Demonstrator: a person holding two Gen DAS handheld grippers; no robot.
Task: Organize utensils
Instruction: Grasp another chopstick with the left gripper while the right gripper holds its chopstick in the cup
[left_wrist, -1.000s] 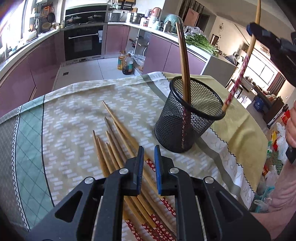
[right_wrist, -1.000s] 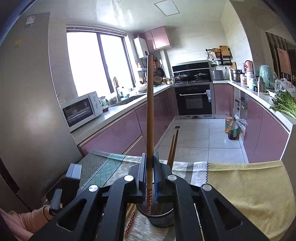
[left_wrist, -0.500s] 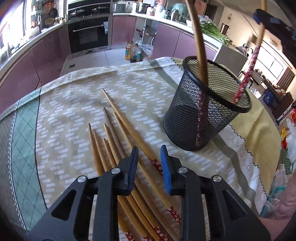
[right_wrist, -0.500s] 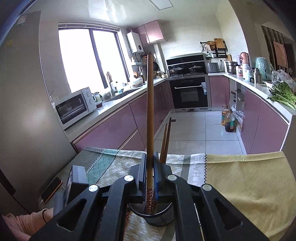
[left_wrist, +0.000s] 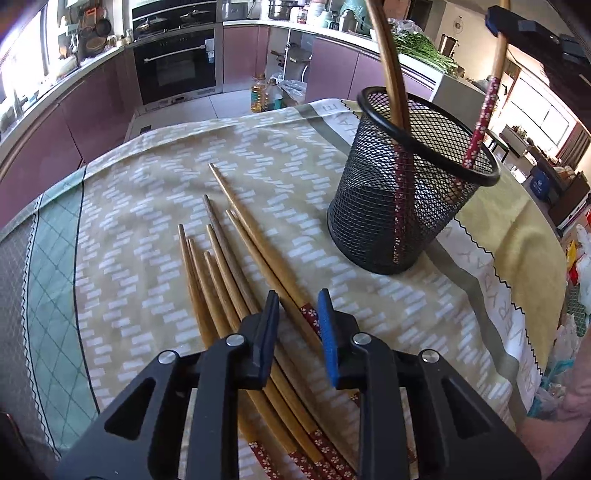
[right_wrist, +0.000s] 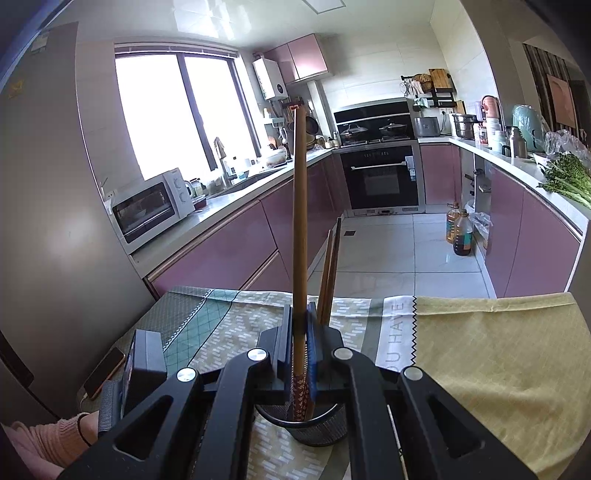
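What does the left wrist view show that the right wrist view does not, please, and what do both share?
Only the left wrist view shows the loose chopsticks lying on the tablecloth beneath the left tool, whose jaws stand apart with nothing pressed between them.

Only the right wrist view shows the right tool shut on an upright chopstick, a phone at the table edge, and a microwave.

Both show the black mesh cup with chopsticks standing in it, the oven and the oil bottles.
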